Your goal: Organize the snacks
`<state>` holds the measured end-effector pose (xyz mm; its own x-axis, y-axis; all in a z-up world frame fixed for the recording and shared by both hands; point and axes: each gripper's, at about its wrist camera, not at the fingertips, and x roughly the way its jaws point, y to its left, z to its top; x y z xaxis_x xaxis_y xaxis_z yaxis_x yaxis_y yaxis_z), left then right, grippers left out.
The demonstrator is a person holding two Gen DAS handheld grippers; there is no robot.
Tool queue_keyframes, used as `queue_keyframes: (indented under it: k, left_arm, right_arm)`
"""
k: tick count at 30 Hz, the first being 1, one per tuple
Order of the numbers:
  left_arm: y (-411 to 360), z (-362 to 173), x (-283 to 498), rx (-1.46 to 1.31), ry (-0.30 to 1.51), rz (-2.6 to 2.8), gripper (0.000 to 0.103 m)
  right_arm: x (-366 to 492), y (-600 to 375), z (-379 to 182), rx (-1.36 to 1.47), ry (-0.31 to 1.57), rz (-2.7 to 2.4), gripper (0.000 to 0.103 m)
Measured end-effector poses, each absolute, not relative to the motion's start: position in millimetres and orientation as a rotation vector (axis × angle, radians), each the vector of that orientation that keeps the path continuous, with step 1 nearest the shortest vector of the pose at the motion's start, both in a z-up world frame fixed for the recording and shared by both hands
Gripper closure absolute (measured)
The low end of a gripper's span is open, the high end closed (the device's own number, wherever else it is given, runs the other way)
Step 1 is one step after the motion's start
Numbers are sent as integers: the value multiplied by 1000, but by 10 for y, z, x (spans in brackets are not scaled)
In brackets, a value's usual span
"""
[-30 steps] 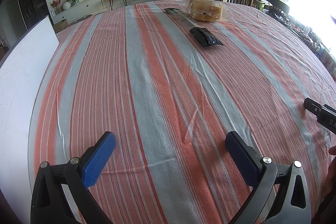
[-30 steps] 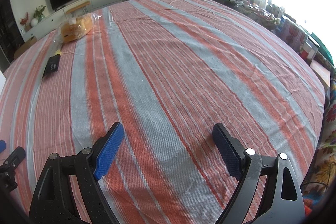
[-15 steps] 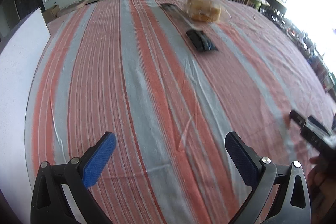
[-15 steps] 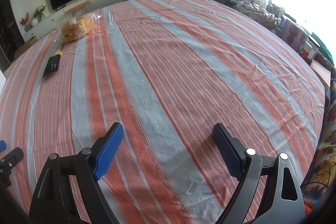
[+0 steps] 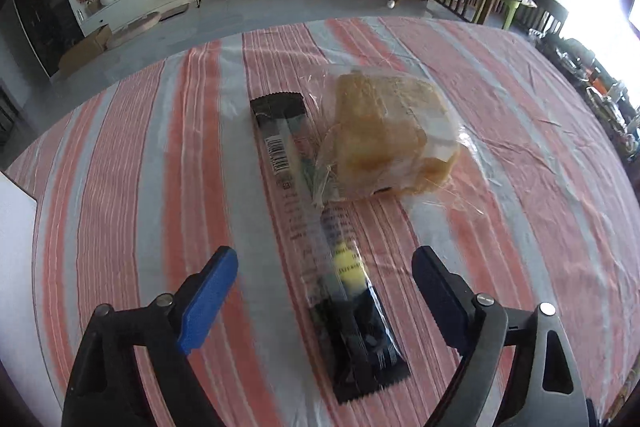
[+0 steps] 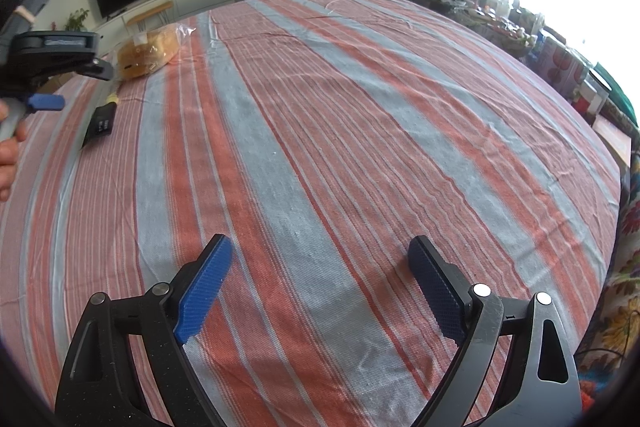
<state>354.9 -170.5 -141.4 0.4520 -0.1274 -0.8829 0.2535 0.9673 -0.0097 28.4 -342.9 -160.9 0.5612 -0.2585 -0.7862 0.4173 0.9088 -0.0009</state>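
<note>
A long black snack packet (image 5: 320, 251) lies lengthwise on the striped tablecloth (image 5: 120, 187). Its far half is tucked under a clear bag of yellow bread (image 5: 392, 139). My left gripper (image 5: 324, 259) hovers over the packet's near half with its jaws closing; the packet lies between the blue pads (image 5: 208, 291), which do not touch it. In the right wrist view the bread bag (image 6: 148, 53) and the packet (image 6: 100, 121) sit far left, with the left gripper (image 6: 74, 87) above them. My right gripper (image 6: 320, 247) stands open over bare cloth, holding nothing.
A white board (image 5: 12, 227) stands at the table's left edge. Boxes and clutter (image 6: 560, 67) line the floor past the right edge. A hand (image 6: 8, 155) holds the left gripper. Chairs and a TV unit stand beyond the far edge.
The left gripper has travelled forward across the table to the black packet and bread bag, and its jaws have narrowed. The right gripper has stayed put.
</note>
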Motion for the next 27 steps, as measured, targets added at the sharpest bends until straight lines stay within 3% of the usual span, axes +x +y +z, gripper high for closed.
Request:
queue_keyframes:
  k: [1,2,3,6,14,16,17,19,21,27]
  left_arm:
    - [-1722,-1494,3579,133,1092,-228,40]
    - [-1706,-1517,3556,128,1066,-231,42]
    - [-1681,-1506,3508,127,1037,-243,72]
    - [-1514,-1487,3304,145,1024,-249,79]
    - [-438,-1400,2234,141,1016,-186,79]
    - [-253,-1440,2052,121,1023,-173,74]
    - [-207,-1471,1992,108,1026,-171,67]
    - [-153,-1515,1944,74,1019,-195,37]
    - [-170,-1538,1949,69,1002,-191,23]
    - [-213,-1596,2099,81,958,-152,6]
  right_arm:
    - [285,-3429,-1609,194,890,-401,11]
    - [286,-3429,-1609,194,891,-402,11]
    - [286,-3429,-1609,194,891,-401,10]
    - [285,-3410,-1611,191,892,-399,10]
    - [285,-3397,-1613,191,892,-399,9]
    - [282,-3389,-1614,191,892,-399,9]
    - [284,-3395,-1614,191,892,-399,9]
    - [281,-3389,-1615,191,892,-399,9]
    - [281,-3389,-1615,191,891,-399,9]
    - [280,-3390,-1618,190,891,-399,9]
